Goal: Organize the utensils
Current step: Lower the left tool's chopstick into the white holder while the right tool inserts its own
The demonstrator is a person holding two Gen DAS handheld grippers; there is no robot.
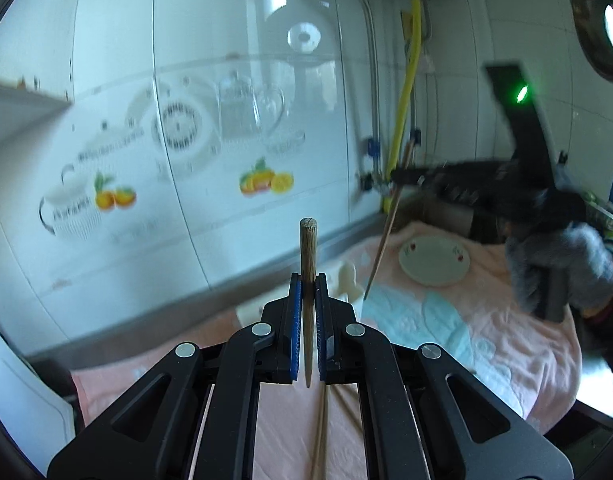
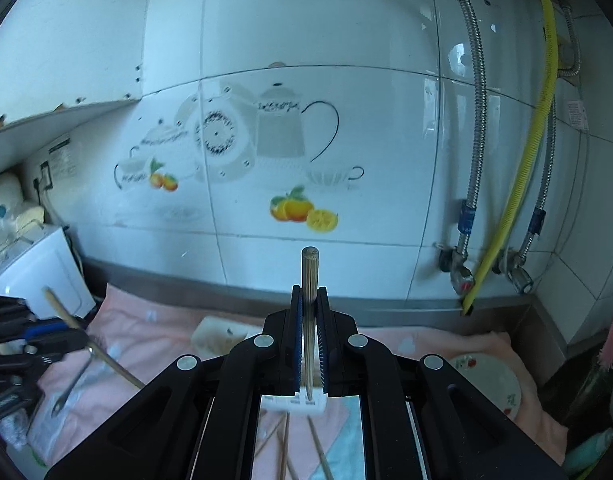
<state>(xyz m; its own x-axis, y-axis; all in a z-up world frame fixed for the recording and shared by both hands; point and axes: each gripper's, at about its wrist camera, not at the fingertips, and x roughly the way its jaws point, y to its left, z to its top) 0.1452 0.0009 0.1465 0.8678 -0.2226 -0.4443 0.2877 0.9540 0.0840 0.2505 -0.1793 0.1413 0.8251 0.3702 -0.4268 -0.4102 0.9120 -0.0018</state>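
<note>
Left gripper pinched one wooden chopstick upright; right gripper pinched another chopstick, above pink towel. Risk: thin sticks pivoting, slipping.

Pink towel, floral plate (near right edge), yellow hose

A rough-grained wooden chopstick sits between matt black plastic fingers, above soft pink terry cloth, with glossy white wall tiles beyond.
</note>
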